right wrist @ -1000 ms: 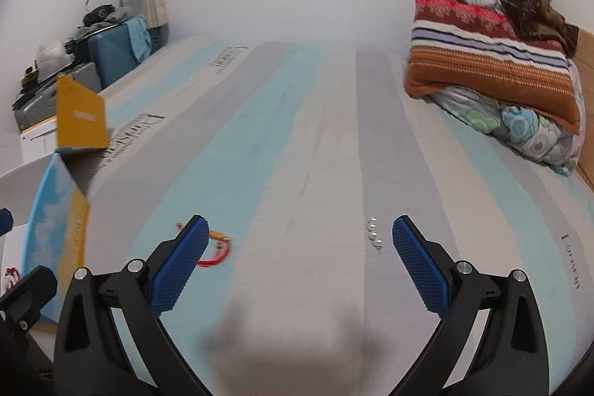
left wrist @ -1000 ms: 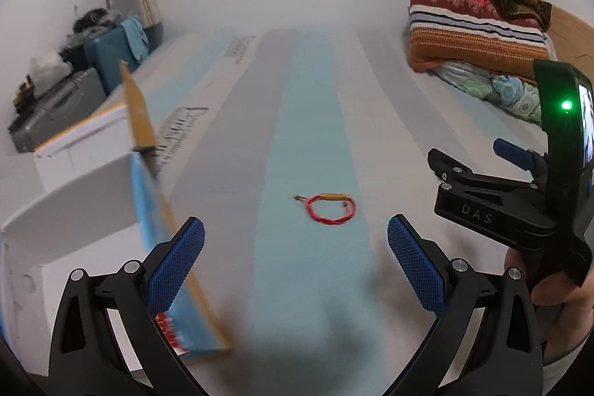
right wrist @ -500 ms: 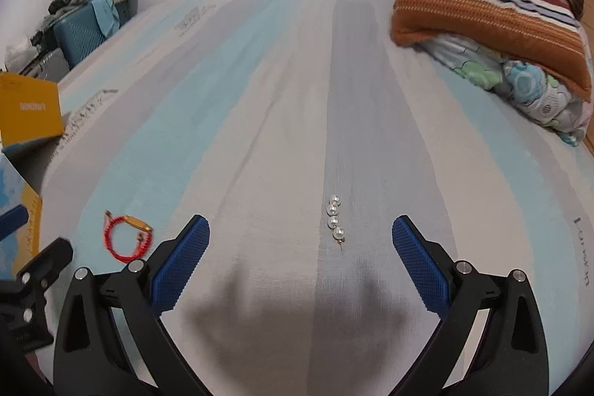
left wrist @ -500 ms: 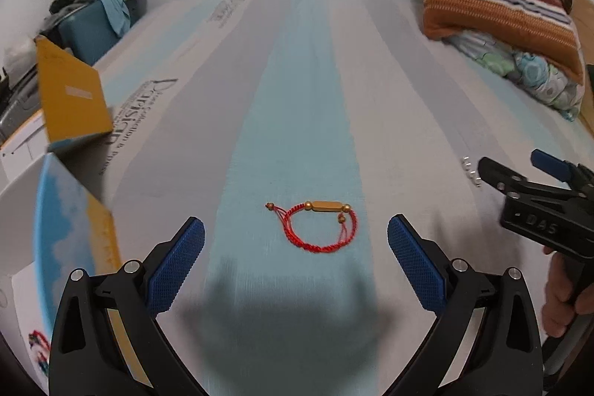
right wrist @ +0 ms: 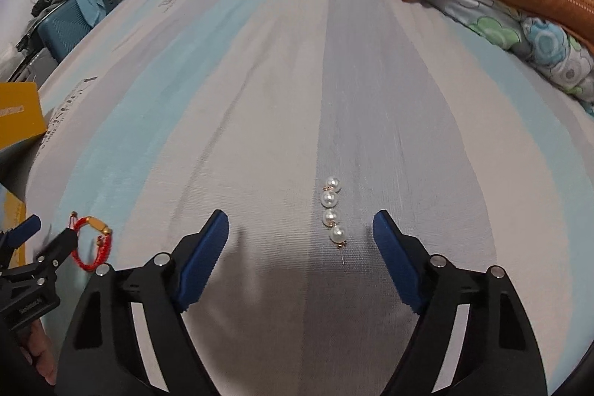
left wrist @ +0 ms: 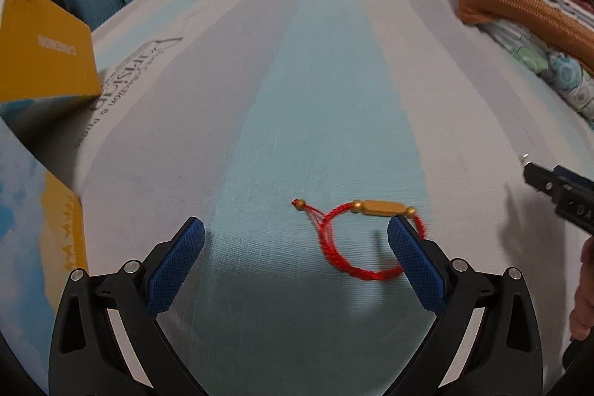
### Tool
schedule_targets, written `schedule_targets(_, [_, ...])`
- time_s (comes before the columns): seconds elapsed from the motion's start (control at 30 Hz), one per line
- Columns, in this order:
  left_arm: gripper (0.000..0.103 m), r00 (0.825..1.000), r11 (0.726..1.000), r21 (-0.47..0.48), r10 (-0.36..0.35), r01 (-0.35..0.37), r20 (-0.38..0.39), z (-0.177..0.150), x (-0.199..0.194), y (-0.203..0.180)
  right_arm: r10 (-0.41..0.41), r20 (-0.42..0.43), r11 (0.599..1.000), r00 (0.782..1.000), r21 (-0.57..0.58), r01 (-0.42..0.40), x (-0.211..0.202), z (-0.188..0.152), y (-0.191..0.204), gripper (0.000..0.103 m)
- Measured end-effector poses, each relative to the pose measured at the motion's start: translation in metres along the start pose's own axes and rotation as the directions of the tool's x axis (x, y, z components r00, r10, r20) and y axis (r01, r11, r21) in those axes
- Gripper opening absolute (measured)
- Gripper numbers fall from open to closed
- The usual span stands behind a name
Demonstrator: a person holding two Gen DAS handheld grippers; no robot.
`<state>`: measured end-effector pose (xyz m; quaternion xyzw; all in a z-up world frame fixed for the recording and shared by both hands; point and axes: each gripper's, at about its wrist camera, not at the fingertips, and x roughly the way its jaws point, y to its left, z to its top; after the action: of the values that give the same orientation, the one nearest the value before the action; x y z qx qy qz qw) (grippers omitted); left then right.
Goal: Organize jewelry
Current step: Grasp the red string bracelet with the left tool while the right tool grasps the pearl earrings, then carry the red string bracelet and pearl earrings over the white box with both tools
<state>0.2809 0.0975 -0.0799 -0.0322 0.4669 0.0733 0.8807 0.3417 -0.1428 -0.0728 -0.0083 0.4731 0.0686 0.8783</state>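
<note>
— Pearls (right wrist: pixel 332 208), four in a short string, lying along the grey stripe of the bedspread (right wrist: pixel 260 69). Why is the right gripper (right wrist: pixel 300 227) straddling them like that?

— To take them across the string, I'd say. Its jaws have just been closing in, but they stand well apart, the pearls between them and nothing pinched.

— And the red cord bracelet (left wrist: pixel 365 242)?

— Flat on the pale blue stripe, gold bar at the far side. The left gripper (left wrist: pixel 296 234) is wide open over it and holds nothing; its right pad (left wrist: pixel 414 260) covers the loop's right edge, though whether it touches I can't tell.

— So one piece per hand?

— Looks that way. The yellow-and-blue box (left wrist: pixel 41 62) stands open at the bed's left edge, probably where both go.
</note>
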Motion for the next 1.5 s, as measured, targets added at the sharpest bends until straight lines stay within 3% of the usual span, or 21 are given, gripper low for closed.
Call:
schedule_targets(0.17, [0.096,1.0,1.0,0.017,0.003,-0.003,-0.01,0.0,0.006,-0.004,0.011,-0.014,1.0,1.0,0.024,-0.011,0.006,0.0,-0.006,0.06])
schedule_targets(0.23, [0.09,1.0,1.0,0.02,-0.005,0.005,-0.021,0.0,0.009,-0.005,0.01,-0.02,1.0,1.0,0.022,-0.009,0.009,0.0,-0.006,0.055])
schedule_targets(0.4, [0.067,0.998,0.999,-0.006,-0.037,0.037,-0.047,-0.003,0.012,-0.003,-0.022,-0.04,1.0,0.999,-0.018,0.021,0.019,-0.004,0.001,0.041])
schedule_targets(0.67, [0.039,0.996,0.998,-0.015,-0.057,0.056,-0.063,-0.005,0.01,0.001,-0.036,-0.044,0.999,0.998,-0.022,0.035,0.02,-0.007,0.0,0.014])
schedule_targets(0.8, [0.015,0.994,0.997,-0.015,-0.081,0.08,-0.073,-0.005,0.008,0.001,-0.05,-0.04,0.998,0.998,-0.036,0.048,0.02,-0.007,0.002,0.011])
schedule_targets(0.87, [0.008,0.993,0.996,-0.009,-0.085,0.085,-0.076,-0.006,0.007,-0.001,-0.055,-0.038,0.998,0.998,-0.038,0.053,0.02,-0.007,0.003,0.011])
schedule_targets(1.5, [0.005,0.996,0.996,0.012,-0.094,0.094,0.006,-0.008,-0.028,-0.004,-0.017,0.03,1.0,0.999,-0.014,0.017,-0.01,-0.005,0.006,0.011])
